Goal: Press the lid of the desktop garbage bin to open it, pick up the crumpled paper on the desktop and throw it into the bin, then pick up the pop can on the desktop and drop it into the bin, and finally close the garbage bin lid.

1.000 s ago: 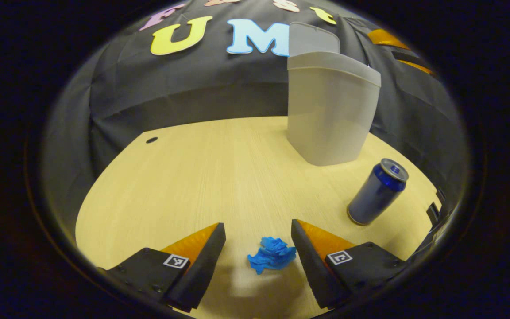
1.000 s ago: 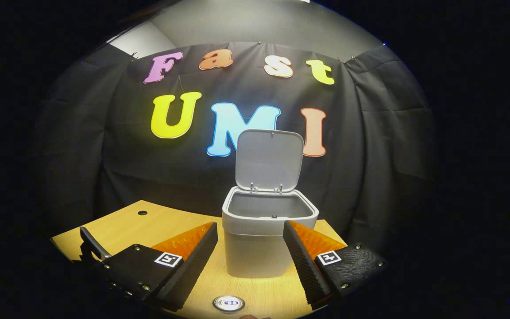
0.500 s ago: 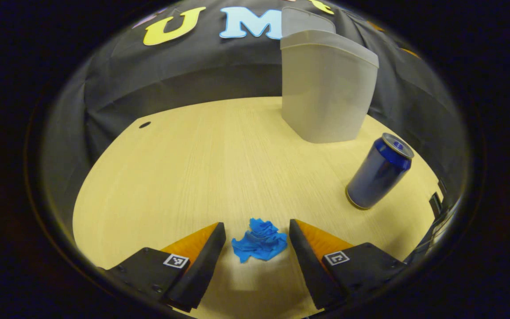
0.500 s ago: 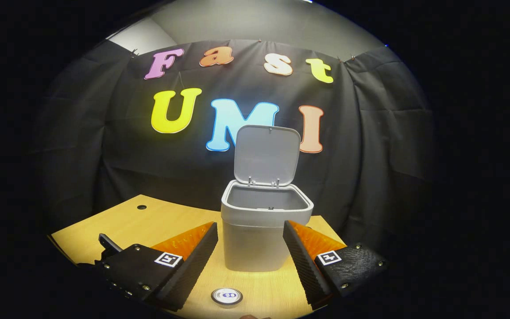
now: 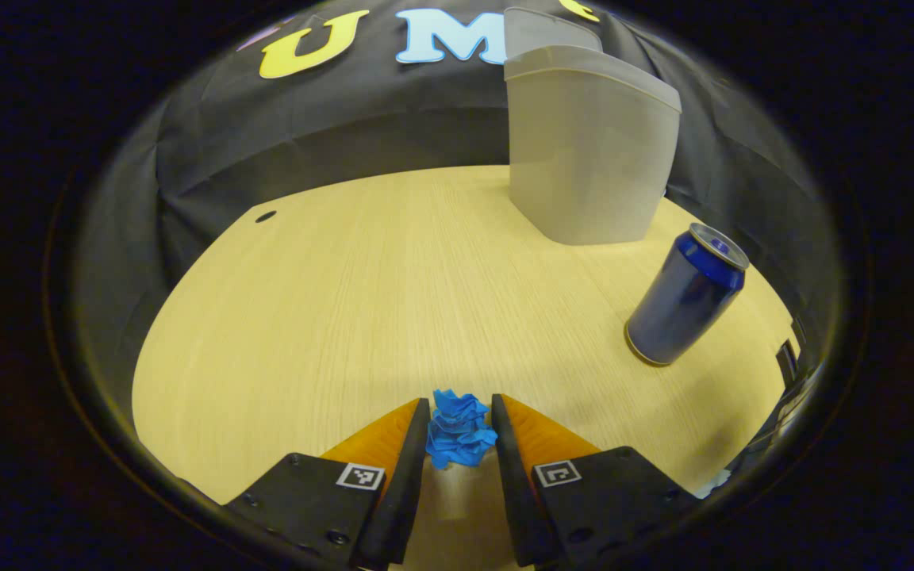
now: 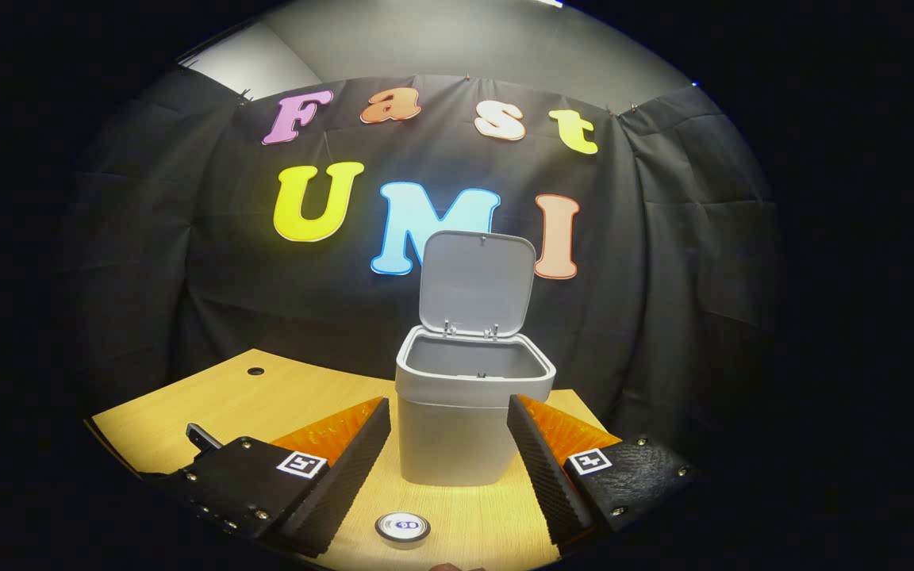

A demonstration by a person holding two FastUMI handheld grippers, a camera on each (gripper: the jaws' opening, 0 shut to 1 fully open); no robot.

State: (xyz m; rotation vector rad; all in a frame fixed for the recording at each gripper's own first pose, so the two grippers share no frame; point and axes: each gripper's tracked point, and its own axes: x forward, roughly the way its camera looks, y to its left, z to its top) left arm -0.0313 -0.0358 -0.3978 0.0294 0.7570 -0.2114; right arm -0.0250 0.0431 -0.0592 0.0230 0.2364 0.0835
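Count: one bin (image 6: 469,412), one paper (image 5: 457,428), one can (image 5: 683,305), all sitting on the desk (image 5: 393,293).
Bin: lid (image 6: 477,281) standing open, upright.
Can: standing upright, right of the bin.
Left hand-held gripper (image 5: 459,432): squeezing the paper between both fingers.
Right hand-held gripper (image 6: 449,444): hanging spread wide, gripping nothing, facing the bin.

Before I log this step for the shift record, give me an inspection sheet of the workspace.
Surface: wooden desk, small round hole near its far edge.
Job's things: bin open, lid upright; blue crumpled paper between left tool's fingers; pop can upright beside bin.
Clutter: nothing seen.
Grippers: left tool shut on paper; right tool open, facing bin.
Cables: nothing seen.
Surroundings: black cloth wall.
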